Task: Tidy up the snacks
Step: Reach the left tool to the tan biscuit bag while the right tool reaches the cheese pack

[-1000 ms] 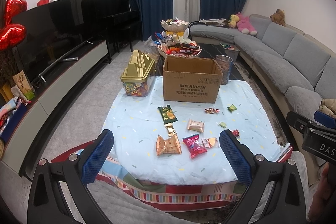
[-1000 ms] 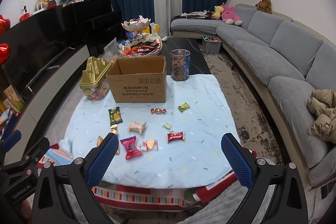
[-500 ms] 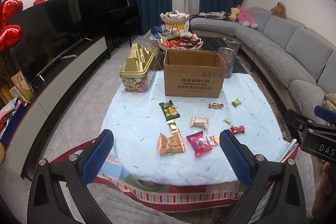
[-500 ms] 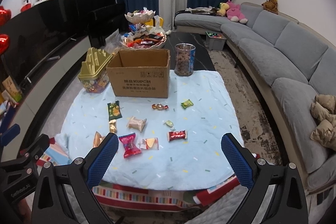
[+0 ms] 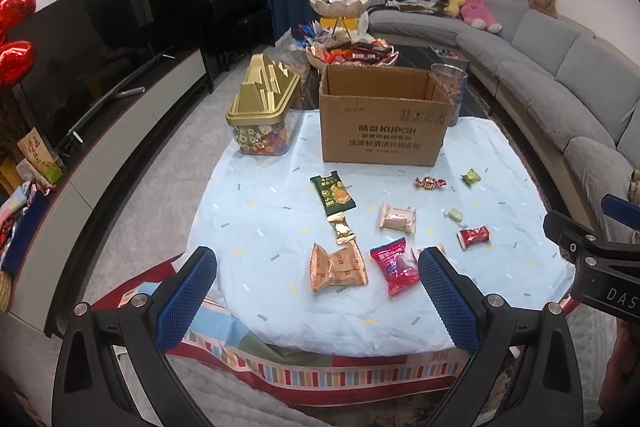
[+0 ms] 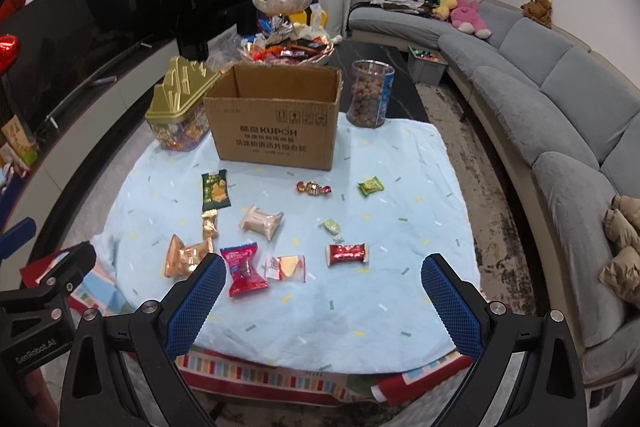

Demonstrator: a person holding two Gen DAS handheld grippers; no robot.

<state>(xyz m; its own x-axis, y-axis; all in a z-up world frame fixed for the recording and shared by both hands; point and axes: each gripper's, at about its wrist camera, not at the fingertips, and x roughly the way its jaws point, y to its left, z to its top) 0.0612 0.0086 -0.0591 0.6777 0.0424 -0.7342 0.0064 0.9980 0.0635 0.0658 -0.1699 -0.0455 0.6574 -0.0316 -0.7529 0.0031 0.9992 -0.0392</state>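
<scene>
Several wrapped snacks lie loose on a low table under a pale blue cloth (image 5: 256,227): a green packet (image 5: 333,193), an orange-gold pack (image 5: 337,265), a red-pink candy bag (image 5: 393,265), a beige pack (image 5: 397,217) and a red bar (image 6: 347,253). Behind them stands an open, empty-looking cardboard box (image 5: 383,119). My left gripper (image 5: 318,301) hangs open before the table's near edge, nothing between its fingers. My right gripper (image 6: 322,305) is open too, over the near edge, holding nothing.
A gold-lidded tub of sweets (image 5: 262,115) stands left of the box, a clear jar of round snacks (image 6: 370,93) to its right. Tiered snack bowls (image 6: 282,27) sit behind. A grey sofa (image 6: 560,107) runs along the right, a TV cabinet (image 5: 100,131) along the left.
Both grippers have moved forward toward the table, so the snacks and box look larger and nearer. Both stay open and nothing on the cloth has moved.
</scene>
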